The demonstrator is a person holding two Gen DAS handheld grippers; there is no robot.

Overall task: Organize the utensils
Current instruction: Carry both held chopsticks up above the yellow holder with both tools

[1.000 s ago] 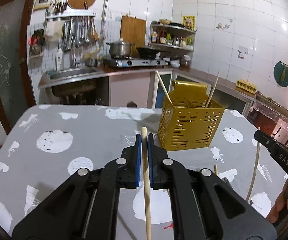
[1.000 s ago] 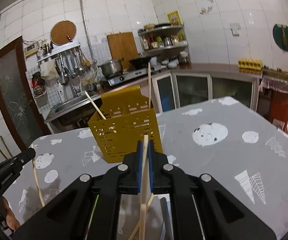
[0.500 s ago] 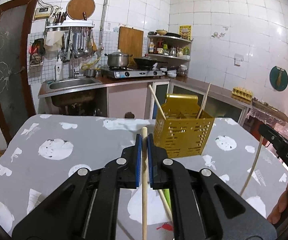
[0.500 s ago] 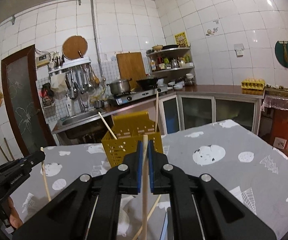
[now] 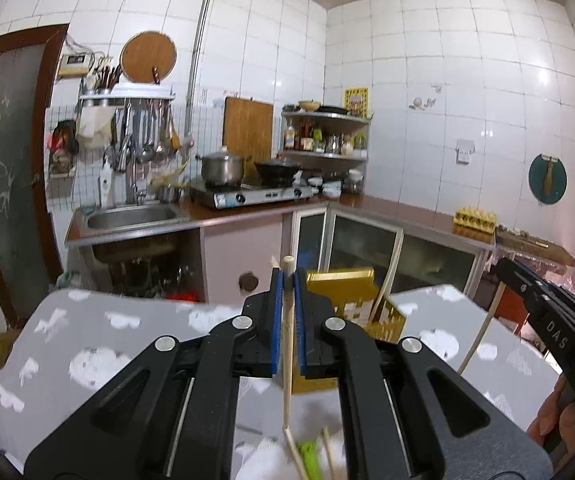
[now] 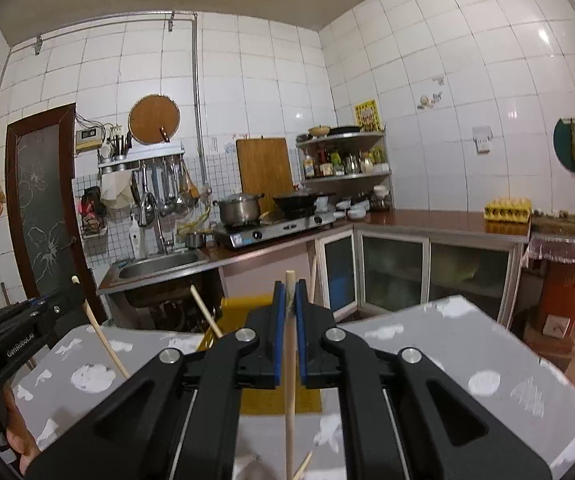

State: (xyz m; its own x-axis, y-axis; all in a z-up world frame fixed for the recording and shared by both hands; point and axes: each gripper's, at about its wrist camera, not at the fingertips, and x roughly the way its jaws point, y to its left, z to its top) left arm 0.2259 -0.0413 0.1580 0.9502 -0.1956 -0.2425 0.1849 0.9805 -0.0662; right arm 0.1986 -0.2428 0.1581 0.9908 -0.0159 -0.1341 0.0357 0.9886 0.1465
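2 chopsticks are in play, 1 in each of your grippers, and both are pinched near their top ends, which is where the risk starts. Your left gripper (image 5: 287, 280) has its jaws closed down on a pale wooden chopstick (image 5: 286, 360) that stands nearly upright between the blue pads, its long lower part hanging free below; your right gripper (image 6: 289, 292) grips a second chopstick (image 6: 289, 392) the same way. With so much stick dangling under so short a bite, either one could pivot or slide in the pads if you swing or tilt quickly, and the tip would then miss its mark. The yellow slotted holder (image 5: 361, 300) sits on the grey patterned surface (image 5: 87, 340) just ahead, largely hidden behind the jaws in both wrist views, so you are aiming at an opening you can barely see. It already holds 2 sticks leaning outward (1 to each side), and an incoming tip could knock against them or catch the rim. The holder looks light and stands loose, so I judge that a sideways push could shove or tip it. Coming in with both hands at once also risks the grippers crowding each other over the same opening, since each already shows at the edge of the other's view. More chopsticks and something green (image 5: 307, 456) lie on the surface below, too blurred to tell apart.
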